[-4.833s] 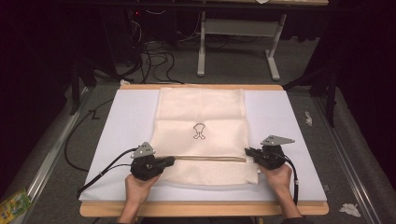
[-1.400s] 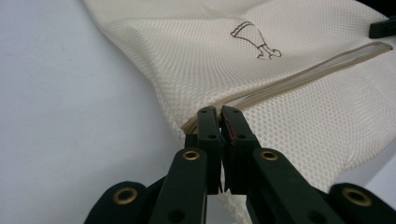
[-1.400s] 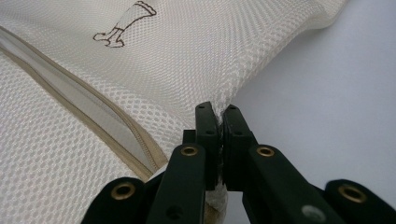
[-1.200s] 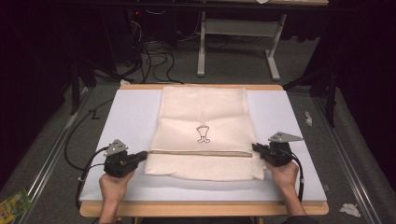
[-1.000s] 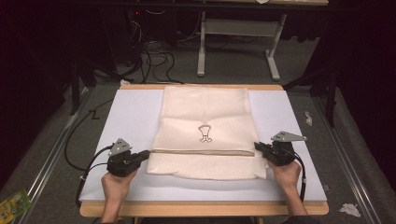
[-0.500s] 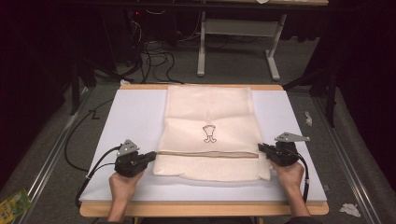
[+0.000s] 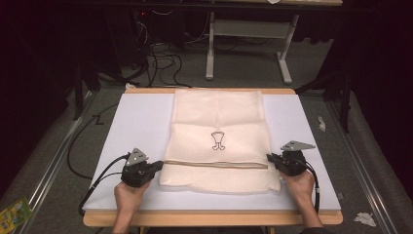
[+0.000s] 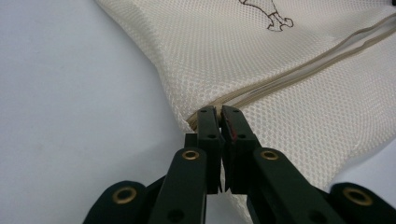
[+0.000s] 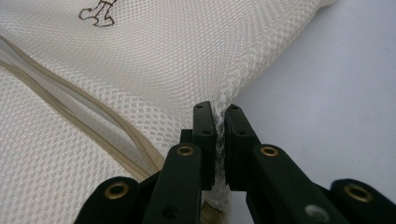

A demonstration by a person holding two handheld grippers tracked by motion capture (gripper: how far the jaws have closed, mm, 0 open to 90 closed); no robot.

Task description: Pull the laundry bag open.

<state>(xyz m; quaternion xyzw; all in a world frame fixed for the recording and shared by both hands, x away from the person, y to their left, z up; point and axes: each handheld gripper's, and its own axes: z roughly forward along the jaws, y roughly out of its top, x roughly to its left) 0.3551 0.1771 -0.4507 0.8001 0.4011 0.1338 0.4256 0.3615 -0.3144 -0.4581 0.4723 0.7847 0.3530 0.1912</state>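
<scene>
A cream mesh bag [image 7: 219,126] with a small drawn emblem [image 7: 217,140] lies flat on the white board [image 7: 141,122]. A zipper line [image 7: 214,165] runs across it near the front. My left gripper [image 7: 158,168] is shut on the bag's left edge at the zipper end, where the tips [image 8: 219,114] pinch the mesh bag [image 8: 280,56]. My right gripper [image 7: 269,158] holds the right edge. There the jaws [image 9: 219,114] have just eased a little, with bunched mesh bag [image 9: 140,60] still pinched between them. The zipper line is stretched straight between the two grippers.
The board rests on a wooden table [image 7: 209,218] with bare margins left and right of the bag. Cables [image 7: 97,180] trail from the left gripper off the board's front left. A metal frame [image 7: 248,44] stands on the floor beyond the table.
Both grippers and the bag have shifted slightly to the right, and the zipper line between them has drawn straighter.
</scene>
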